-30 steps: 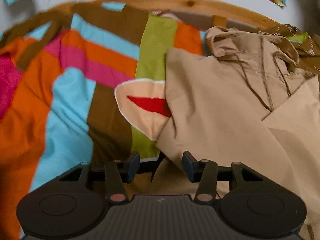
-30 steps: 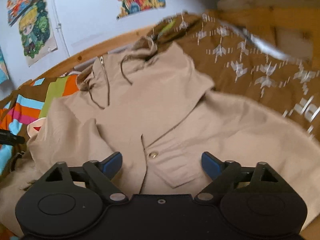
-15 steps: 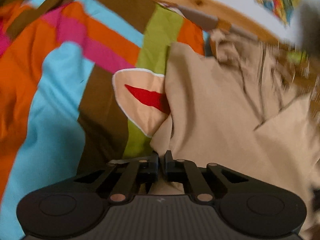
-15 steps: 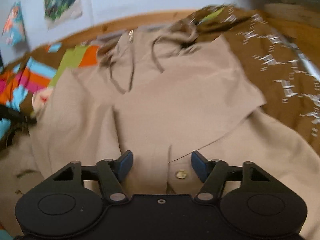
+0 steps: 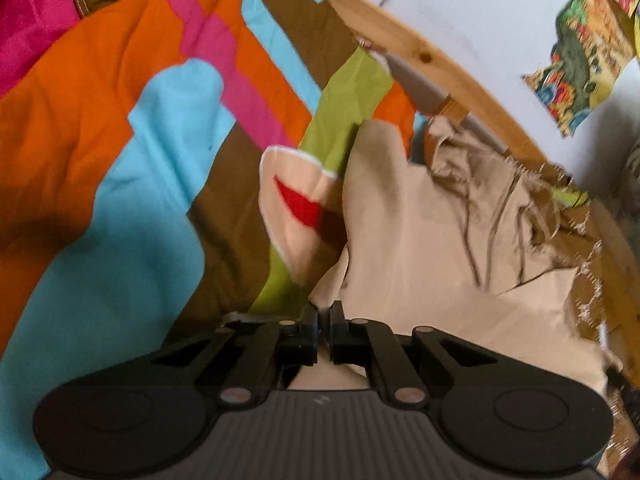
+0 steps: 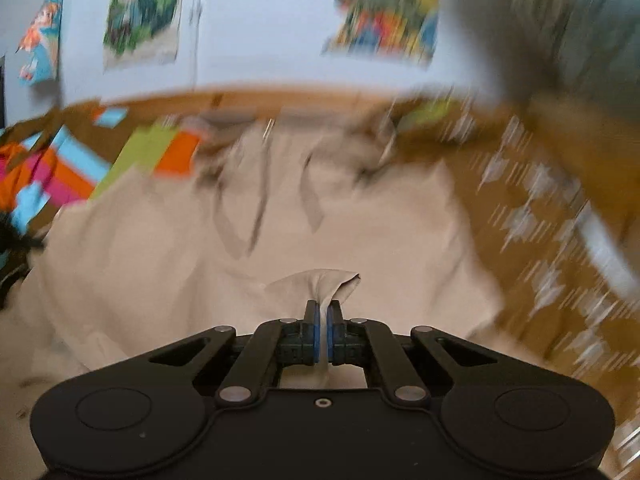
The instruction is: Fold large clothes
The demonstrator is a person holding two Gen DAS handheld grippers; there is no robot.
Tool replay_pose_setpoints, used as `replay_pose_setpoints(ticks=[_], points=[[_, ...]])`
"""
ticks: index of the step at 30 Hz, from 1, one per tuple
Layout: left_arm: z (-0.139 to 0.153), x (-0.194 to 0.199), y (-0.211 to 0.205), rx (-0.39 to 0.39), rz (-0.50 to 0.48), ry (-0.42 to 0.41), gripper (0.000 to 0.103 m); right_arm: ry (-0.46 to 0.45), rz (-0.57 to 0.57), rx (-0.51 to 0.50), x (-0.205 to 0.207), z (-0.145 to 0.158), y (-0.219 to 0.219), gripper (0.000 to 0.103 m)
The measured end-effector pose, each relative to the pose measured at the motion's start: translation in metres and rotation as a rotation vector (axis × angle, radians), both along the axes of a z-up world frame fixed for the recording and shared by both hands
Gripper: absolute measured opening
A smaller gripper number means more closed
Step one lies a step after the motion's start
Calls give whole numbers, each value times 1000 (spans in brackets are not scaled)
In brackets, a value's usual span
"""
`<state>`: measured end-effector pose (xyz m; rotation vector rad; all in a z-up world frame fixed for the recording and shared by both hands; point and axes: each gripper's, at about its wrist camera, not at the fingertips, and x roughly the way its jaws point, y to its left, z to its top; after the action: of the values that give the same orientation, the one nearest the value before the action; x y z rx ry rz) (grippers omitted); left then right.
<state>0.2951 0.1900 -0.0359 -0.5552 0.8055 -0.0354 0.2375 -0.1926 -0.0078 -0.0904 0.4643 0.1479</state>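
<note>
A large beige hooded jacket [image 5: 424,224] lies spread on a bed, its hood and drawstrings toward the wooden bed frame. In the left wrist view my left gripper [image 5: 324,316] is shut on the jacket's near left edge, where the cloth bunches up to the tips. In the right wrist view, which is blurred by motion, the same jacket [image 6: 168,264] fills the middle. My right gripper [image 6: 323,312] is shut on a pinched fold of its lower front, and the cloth stands up in a small peak between the blue pads.
A bright patchwork bedcover [image 5: 132,168] lies left of the jacket. A brown blanket with white patterns [image 6: 532,216] lies on the right. The curved wooden bed frame [image 5: 420,56] runs behind, below a pale wall with colourful posters [image 6: 140,12].
Both grippers went from open to shut on the jacket, the left first and the right last. The right gripper has risen with the cloth, and both views have rolled.
</note>
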Motion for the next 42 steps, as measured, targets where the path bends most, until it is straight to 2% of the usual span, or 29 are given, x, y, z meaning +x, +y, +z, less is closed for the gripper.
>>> replay_pose_setpoints(ticks=[2,3,4,5,7,10,12,14,16,19,20,23,26,27,28,30,32,35,36,38,41,42], points=[[-5,-1,2,-19,14,18,14,-62,-41,-19,0,9,-5,2],[-6,-2,4,-24,17,26,19,-51,-57,-22,5,8,-7,2],[-6,-3,4,-26,11,30,30,-22,-68,-26,12,3,-9,2],[-5,-5,4,-10,9,26,34,15,-79,-29,18,-5,-10,2],[-1,-9,2,34,-13,-7,34,99,-97,-44,27,-27,-12,2],[2,-6,-1,89,-28,-15,4,160,-137,-6,23,-52,-19,2],[1,-1,-1,133,-1,18,4,163,-158,3,18,-59,-22,2],[2,-3,0,112,12,8,6,168,-172,13,14,-64,-22,5],[8,-9,-3,128,15,-42,9,171,-177,18,10,-64,-21,10],[18,-10,-20,197,-62,-105,25,124,-181,12,-2,-56,-21,34],[19,-9,-27,213,-86,-113,30,100,-173,6,-8,-52,-19,39],[10,3,-55,316,-131,-59,31,73,-107,-9,-20,-49,-10,41],[-9,19,-68,425,-123,25,32,97,-36,-60,-26,-57,8,48],[-13,23,-69,443,-109,33,36,117,-23,-100,-26,-64,15,48],[-16,24,-67,442,-98,37,41,146,-20,-134,-25,-70,21,48],[-20,26,-56,376,-75,40,43,177,-20,-159,-21,-79,25,51],[-20,20,-43,295,-43,31,43,180,-41,-145,-18,-79,20,60],[-12,3,-35,250,-3,23,47,191,-106,-84,-22,-71,6,60],[-8,-5,-36,246,-6,13,51,186,-117,-53,-29,-67,0,60],[-1,-14,-43,253,-24,-29,72,183,-137,-30,-47,-59,-6,64],[13,-34,-65,287,-71,-95,83,162,-162,6,-74,-47,-12,75],[14,-36,-72,284,-83,-100,86,157,-169,24,-81,-43,-13,76]])
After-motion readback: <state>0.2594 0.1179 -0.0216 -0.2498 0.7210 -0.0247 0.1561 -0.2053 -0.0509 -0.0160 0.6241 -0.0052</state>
